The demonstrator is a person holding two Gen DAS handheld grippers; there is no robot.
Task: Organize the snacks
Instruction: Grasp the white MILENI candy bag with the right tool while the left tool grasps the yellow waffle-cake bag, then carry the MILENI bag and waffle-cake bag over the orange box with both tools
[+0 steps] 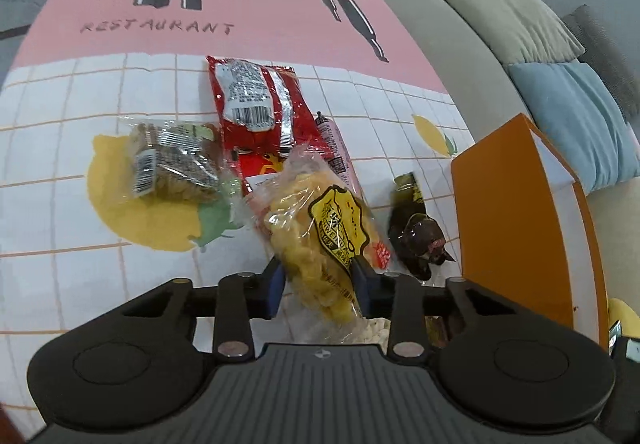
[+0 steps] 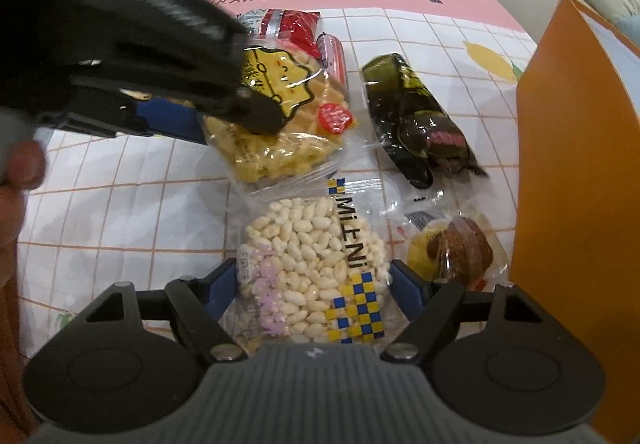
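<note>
Left wrist view: left gripper is clamped on the yellow snack bag, blue pads pressing its lower half from both sides. The bag tilts up and away from the camera, and its far end overlaps the red packet. That red packet lies barcode side up on the surface, which carries a white grid cloth with lemon prints and a pink band. A clear bag of brown snacks sits to the left of it, on a lemon print. A pink sausage stick lies along the red packet's right edge. A dark wrapped snack lies to the right of the yellow bag, just beside the orange box. The box stands at the right edge of the surface, and a grey sofa with cushions is behind it.

Right wrist view: right gripper has its jaws apart, one blue pad on each side of the puffed rice cake pack. I can't tell whether the pads are touching it. The pack lies flat on the surface. The left gripper comes in from the upper left, grasping the yellow snack bag, which sits just beyond the rice pack. The dark wrapped snack is to the right. A small clear-wrapped cake lies nearer, next to the orange box. A hand shows at the left edge.
</note>
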